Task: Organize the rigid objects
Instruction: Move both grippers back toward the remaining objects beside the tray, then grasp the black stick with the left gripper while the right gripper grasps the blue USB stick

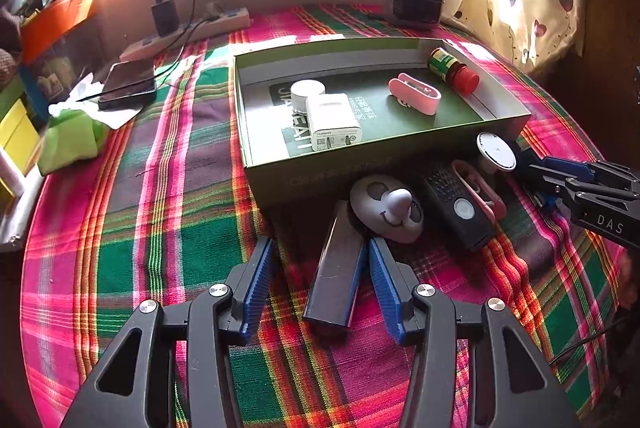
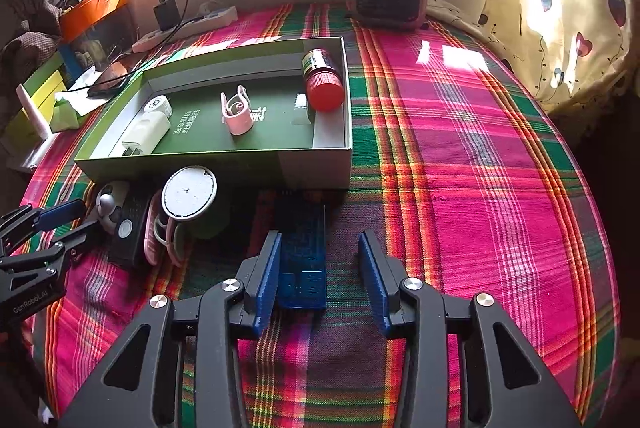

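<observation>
A plaid cloth [image 2: 460, 155] is spread over the whole table. A green box [image 1: 280, 171] is set near the table's middle; a red-capped bottle [image 1: 454, 69] is lain in its far right corner, a white charger [image 1: 334, 123] with a white round tub [image 1: 307, 92] behind it near its left wall, and a pink clip [image 1: 414, 92] between them. Along the box's near wall a face-shaped toy [image 1: 386, 207], a black remote [image 1: 456, 205] and a white disc [image 1: 496, 151] are lined up.

The left gripper [image 1: 318, 286] is spread, a dark bar [image 1: 334, 274] lying loose between its fingers, beside the right one. The right gripper [image 2: 318, 280] is likewise unclenched; a blue translucent case [image 2: 302, 260] is touched by its left finger only.
</observation>
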`<control>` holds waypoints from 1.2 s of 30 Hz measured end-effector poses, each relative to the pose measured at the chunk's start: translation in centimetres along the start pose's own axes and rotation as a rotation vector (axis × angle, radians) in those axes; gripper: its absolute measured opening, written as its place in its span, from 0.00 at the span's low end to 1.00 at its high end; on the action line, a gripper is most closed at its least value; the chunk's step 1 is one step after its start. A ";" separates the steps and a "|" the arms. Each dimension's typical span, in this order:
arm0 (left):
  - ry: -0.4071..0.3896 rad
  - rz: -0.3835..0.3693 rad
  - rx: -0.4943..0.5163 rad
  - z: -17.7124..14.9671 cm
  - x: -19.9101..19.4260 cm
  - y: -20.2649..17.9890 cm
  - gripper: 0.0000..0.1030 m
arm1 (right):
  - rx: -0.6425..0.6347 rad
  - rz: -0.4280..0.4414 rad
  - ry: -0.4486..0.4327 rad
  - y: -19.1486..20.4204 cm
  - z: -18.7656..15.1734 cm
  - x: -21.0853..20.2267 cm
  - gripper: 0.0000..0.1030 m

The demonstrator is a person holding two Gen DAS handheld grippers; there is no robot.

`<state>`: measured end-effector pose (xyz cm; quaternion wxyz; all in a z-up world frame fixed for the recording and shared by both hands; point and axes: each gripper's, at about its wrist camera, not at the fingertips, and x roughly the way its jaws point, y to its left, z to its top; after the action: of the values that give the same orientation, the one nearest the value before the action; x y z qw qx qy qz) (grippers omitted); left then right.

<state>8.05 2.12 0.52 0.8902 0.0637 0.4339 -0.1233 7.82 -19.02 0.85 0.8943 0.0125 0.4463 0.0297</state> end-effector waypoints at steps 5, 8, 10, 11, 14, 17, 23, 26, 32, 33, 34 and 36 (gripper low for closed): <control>-0.001 0.016 -0.027 -0.2 -0.2 0.4 0.43 | -0.013 0.016 -0.004 -0.6 -0.5 -0.4 0.33; -0.002 0.031 -0.048 -0.4 -0.5 0.7 0.36 | -0.015 0.024 -0.010 -1.0 -0.7 -0.5 0.26; -0.004 0.036 -0.055 -0.6 -0.6 0.8 0.34 | -0.011 0.033 -0.012 -1.4 -0.8 -0.6 0.23; -0.005 0.040 -0.057 -0.6 -0.6 0.8 0.33 | -0.009 0.041 -0.013 -1.5 -0.8 -0.7 0.23; -0.005 0.049 -0.070 -0.7 -0.8 1.0 0.29 | -0.009 0.056 -0.015 -1.8 -0.9 -0.7 0.23; -0.011 0.053 -0.099 -1.1 -1.1 1.2 0.26 | -0.012 0.065 -0.017 -1.9 -1.0 -0.8 0.23; -0.021 0.052 -0.144 -1.6 -1.5 1.7 0.21 | -0.012 0.087 -0.024 -2.1 -1.2 -0.9 0.23; -0.021 0.049 -0.152 -1.9 -1.7 1.7 0.21 | -0.005 0.102 -0.026 -2.2 -1.4 -1.1 0.23; -0.025 0.037 -0.172 -2.5 -2.1 1.8 0.21 | -0.004 0.118 -0.038 -1.9 -1.7 -1.5 0.23; -0.026 0.037 -0.174 -2.5 -2.1 1.9 0.21 | -0.005 0.120 -0.040 -1.9 -1.8 -1.5 0.23; -0.027 0.036 -0.176 -2.6 -2.2 1.9 0.21 | -0.004 0.123 -0.041 -1.9 -1.8 -1.5 0.23; -0.026 0.031 -0.182 -2.6 -2.2 2.0 0.21 | -0.003 0.126 -0.040 -1.9 -1.9 -1.5 0.23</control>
<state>5.25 4.95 0.67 0.8997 -0.0125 0.4307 -0.0703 5.49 -21.01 0.86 0.8995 0.0401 0.4264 0.0865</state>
